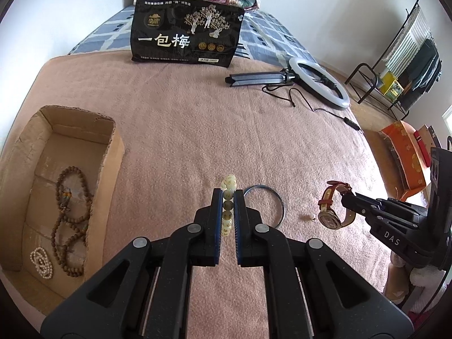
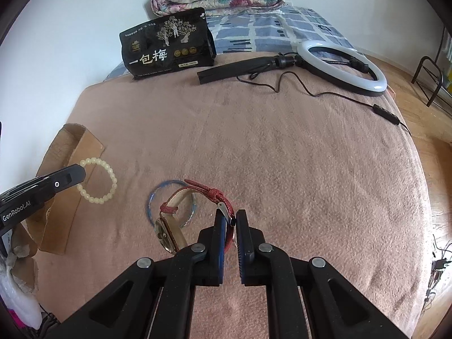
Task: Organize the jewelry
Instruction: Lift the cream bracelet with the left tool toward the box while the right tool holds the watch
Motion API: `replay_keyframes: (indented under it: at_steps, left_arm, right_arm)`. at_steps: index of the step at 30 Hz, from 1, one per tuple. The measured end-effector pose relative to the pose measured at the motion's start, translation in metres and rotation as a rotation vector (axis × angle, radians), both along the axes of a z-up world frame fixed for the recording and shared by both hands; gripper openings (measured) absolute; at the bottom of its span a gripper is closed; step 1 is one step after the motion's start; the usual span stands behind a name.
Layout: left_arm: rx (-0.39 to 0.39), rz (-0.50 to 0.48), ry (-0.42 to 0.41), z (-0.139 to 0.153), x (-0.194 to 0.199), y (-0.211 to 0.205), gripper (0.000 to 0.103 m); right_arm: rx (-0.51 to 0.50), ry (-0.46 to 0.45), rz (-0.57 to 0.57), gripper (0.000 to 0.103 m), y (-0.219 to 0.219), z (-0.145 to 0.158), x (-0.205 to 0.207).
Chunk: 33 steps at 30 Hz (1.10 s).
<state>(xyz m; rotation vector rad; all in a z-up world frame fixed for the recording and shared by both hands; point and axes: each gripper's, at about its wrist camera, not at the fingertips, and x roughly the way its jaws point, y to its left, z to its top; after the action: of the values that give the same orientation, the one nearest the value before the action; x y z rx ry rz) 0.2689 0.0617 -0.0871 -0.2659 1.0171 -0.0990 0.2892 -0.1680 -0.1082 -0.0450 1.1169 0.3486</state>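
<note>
On the pink blanket, one open cardboard box at left holds two bead strands. Your left gripper clamps one pale bead bracelet; your right gripper clamps one red-strapped watch. One thin blue bangle lies between them.

Cardboard box sat left of the bangle on the blanket, bead necklaces inside it. Snack bag and ring light lay behind the bangle; the watch hung to its right, the bead bracelet just left.
</note>
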Motion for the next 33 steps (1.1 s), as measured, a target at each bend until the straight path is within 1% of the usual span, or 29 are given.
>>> replay_keyframes:
  at_steps: [9, 19, 24, 33]
  left_arm:
    - [0.009, 0.019, -0.04, 0.023, -0.029, 0.02, 0.005]
    - [0.0, 0.079, -0.089, 0.044, -0.062, 0.058, 0.005]
    - [0.0, 0.117, -0.103, 0.048, -0.076, 0.081, 0.005]
    - [-0.006, 0.21, -0.106, 0.045, -0.094, 0.13, 0.005]
  right_arm:
    - [0.014, -0.056, 0.028, 0.005, 0.022, 0.024, -0.017]
    - [0.043, -0.071, 0.067, 0.005, 0.049, 0.035, -0.032]
    - [0.064, -0.069, 0.092, 0.005, 0.068, 0.037, -0.039]
    - [0.077, -0.066, 0.152, 0.005, 0.111, 0.038, -0.046]
